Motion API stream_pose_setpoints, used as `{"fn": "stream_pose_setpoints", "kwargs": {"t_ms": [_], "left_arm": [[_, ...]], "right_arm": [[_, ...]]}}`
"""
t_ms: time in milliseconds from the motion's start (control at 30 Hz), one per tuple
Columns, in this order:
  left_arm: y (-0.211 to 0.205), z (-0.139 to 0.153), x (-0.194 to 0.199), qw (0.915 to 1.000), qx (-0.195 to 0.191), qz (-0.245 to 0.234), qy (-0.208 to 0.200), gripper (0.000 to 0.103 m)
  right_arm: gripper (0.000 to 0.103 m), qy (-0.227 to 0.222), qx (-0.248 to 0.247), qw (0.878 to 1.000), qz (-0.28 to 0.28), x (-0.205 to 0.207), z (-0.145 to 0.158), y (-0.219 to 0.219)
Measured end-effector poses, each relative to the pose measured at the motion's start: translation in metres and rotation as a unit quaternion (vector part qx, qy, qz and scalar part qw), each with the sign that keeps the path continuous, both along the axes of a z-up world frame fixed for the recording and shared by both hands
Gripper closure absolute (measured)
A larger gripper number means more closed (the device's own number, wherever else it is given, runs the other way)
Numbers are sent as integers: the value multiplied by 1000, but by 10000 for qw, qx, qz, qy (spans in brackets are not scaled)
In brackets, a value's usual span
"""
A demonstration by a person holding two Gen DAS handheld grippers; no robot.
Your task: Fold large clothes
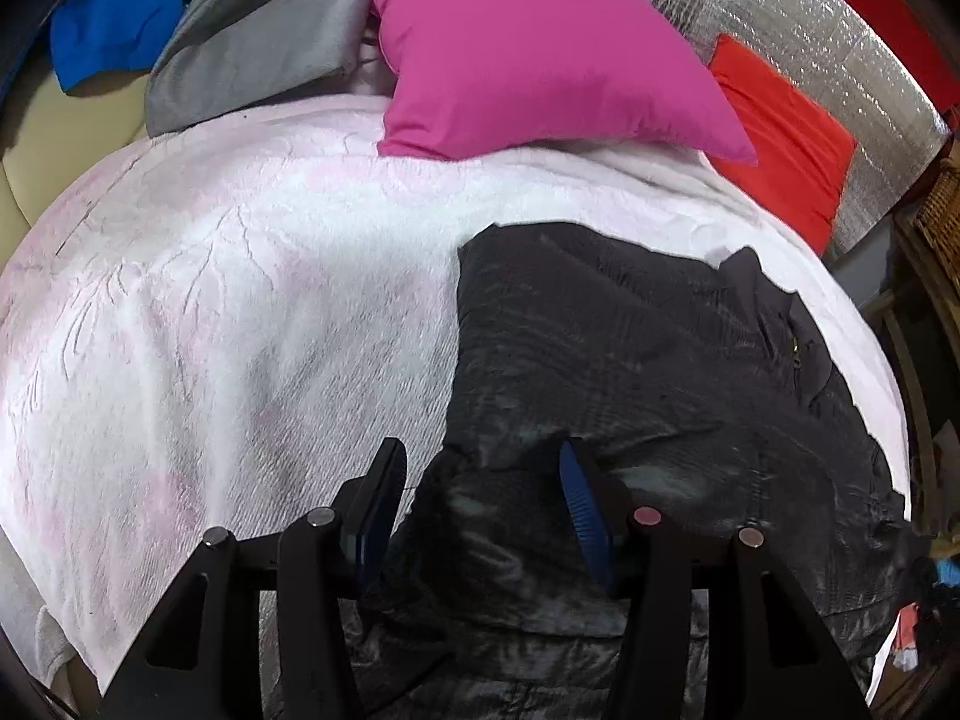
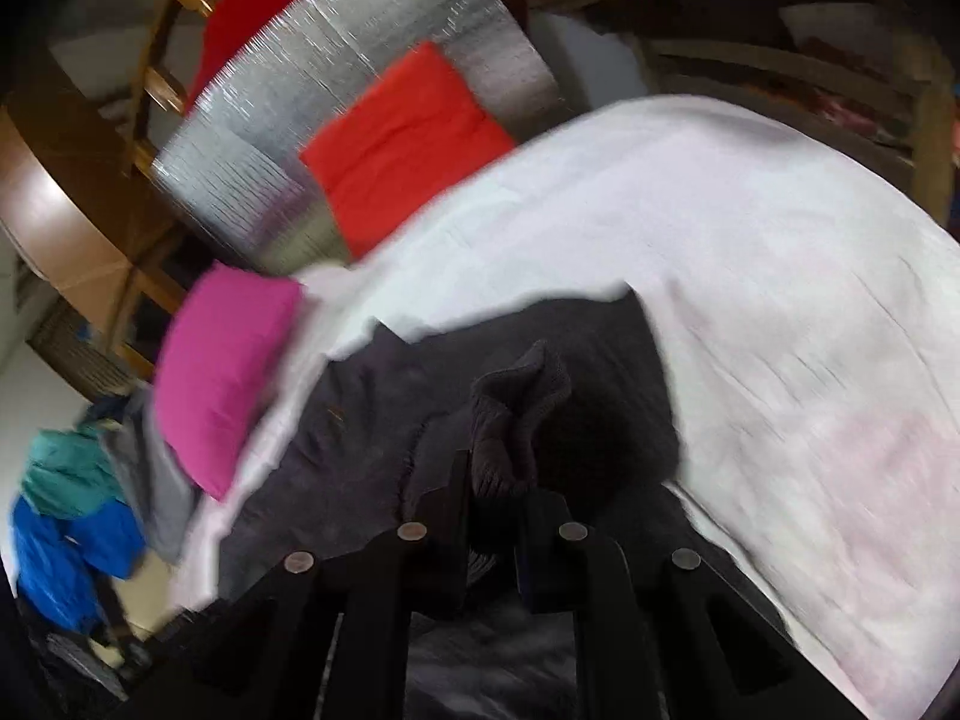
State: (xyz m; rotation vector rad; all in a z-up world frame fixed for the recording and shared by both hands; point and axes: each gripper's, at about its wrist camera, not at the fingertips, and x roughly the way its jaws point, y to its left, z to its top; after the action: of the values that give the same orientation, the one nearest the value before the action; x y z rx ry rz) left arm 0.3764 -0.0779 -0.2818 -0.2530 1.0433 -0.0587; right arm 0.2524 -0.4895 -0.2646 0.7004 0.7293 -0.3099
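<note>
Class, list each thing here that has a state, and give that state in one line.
Black quilted jacket: partly folded, lying on the white blanket.
Jacket's knitted cuff: bunched, pinched.
Left gripper: open over the jacket.
Right gripper: shut on the cuff.
Pink cushion: propped.

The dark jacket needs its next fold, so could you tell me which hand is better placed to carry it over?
Probably the right. The right gripper is shut on the jacket's knitted cuff, while the left gripper is open over the dark jacket, gripping nothing.
</note>
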Motion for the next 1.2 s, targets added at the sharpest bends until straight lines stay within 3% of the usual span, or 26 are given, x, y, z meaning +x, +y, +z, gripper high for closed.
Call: {"fn": "stream_pose_setpoints", "kwargs": {"t_ms": [67, 167, 200, 233, 300, 367, 433, 467, 633, 767, 800, 900, 1000, 1133, 1200], "left_arm": [[1, 0, -1, 10000, 15, -9, 21, 49], [5, 3, -4, 10000, -18, -17, 2, 49], [7, 5, -4, 10000, -15, -22, -26, 49], [8, 7, -4, 10000, -1, -27, -62, 49], [13, 13, -4, 9998, 54, -15, -178, 49], [17, 18, -3, 9996, 99, 17, -274, 47], [23, 21, 0, 9995, 95, 48, -313, 35], [27, 20, 3, 9996, 15, 62, -276, 34], [28, 0, 13, 9986, -457, -158, 200, 34], [14, -14, 15, 9932, -931, -531, 459, 34], [10, -15, 14, 9922, -977, -600, 481, 34], [1, -14, 10, 9945, -751, -614, 390, 34], [-3, -10, 7, 9961, -595, -585, 280, 40], [-6, -4, 5, 9964, -530, -646, 154, 40], [-6, -7, 7, 9965, -480, -639, 227, 39]], "right_arm": [[86, 372, 26, 9993, 83, 3, -13, -3], [76, 335, 227, 9992, -19, -6, -13, -12], [67, 203, 202, 9995, -93, -11, -8, -17], [45, 31, 189, 9996, -207, -18, -3, -22], [18, -287, 199, 9977, -575, -31, 4, -31], [18, -391, 154, 9965, -726, -34, 6, -40], [18, -205, 149, 9973, -684, -22, -1, -47], [18, -85, 206, 9977, -643, -17, -8, -51], [18, 226, 1360, 9903, -190, 12, -54, -69], [18, 102, 1407, 9896, 289, 22, -55, -54], [19, 161, 1263, 9909, 435, 26, -53, -47], [53, 626, 124, 9966, 524, 28, -46, -22], [69, 460, -317, 9970, 528, 21, -30, -12], [72, -5, -566, 9978, 352, 7, -8, -9], [72, 160, -545, 9979, 310, 10, -15, -12]]}}
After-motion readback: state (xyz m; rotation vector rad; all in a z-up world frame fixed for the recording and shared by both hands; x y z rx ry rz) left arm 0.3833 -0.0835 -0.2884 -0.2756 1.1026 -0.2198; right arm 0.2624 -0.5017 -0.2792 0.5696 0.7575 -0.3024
